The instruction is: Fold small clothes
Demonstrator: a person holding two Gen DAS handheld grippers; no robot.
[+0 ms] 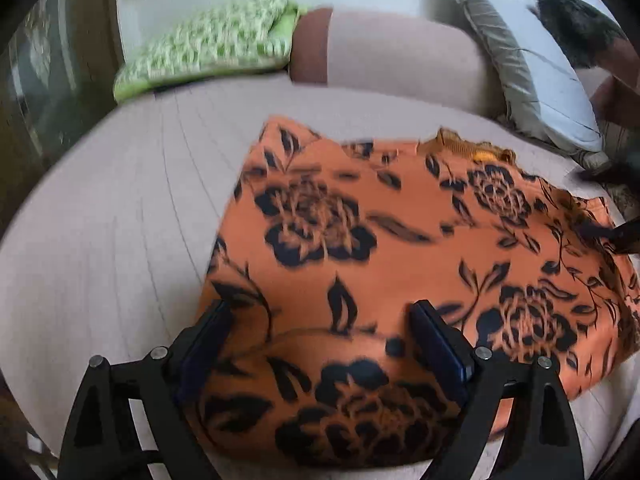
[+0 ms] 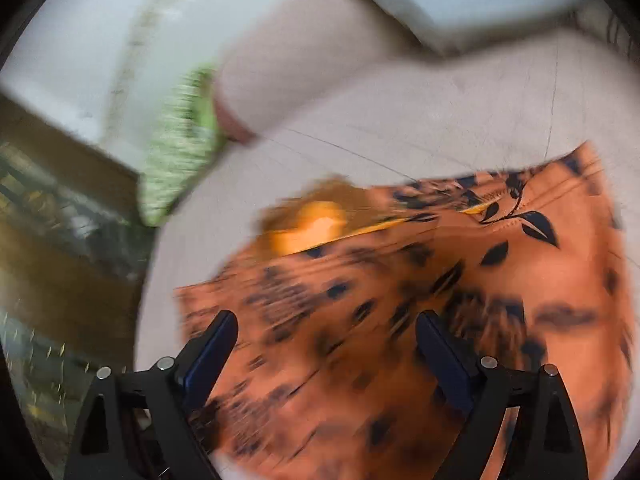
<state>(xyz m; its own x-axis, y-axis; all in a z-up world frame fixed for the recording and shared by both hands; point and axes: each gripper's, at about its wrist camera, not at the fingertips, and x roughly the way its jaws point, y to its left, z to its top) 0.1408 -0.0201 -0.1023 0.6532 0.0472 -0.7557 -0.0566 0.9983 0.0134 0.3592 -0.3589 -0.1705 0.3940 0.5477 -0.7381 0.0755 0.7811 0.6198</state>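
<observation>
An orange garment with black flower print (image 1: 400, 264) lies spread on a pale sofa seat (image 1: 120, 208). Its neck with a yellow lining (image 1: 480, 152) is at the far side. My left gripper (image 1: 320, 320) is open, its jaws wide apart just above the garment's near left part. My right gripper (image 2: 324, 332) is open too, over the same garment (image 2: 400, 300); this view is blurred by motion. The yellow lining (image 2: 312, 228) shows ahead of it. The right gripper's dark tip (image 1: 624, 236) enters the left wrist view at the right edge.
A green-and-white patterned cushion (image 1: 208, 44) lies at the back left of the sofa. A grey and white pillow (image 1: 536, 76) leans at the back right, with a dark furry thing (image 1: 576, 28) beyond it. The sofa's left edge drops to a dark floor (image 1: 44, 92).
</observation>
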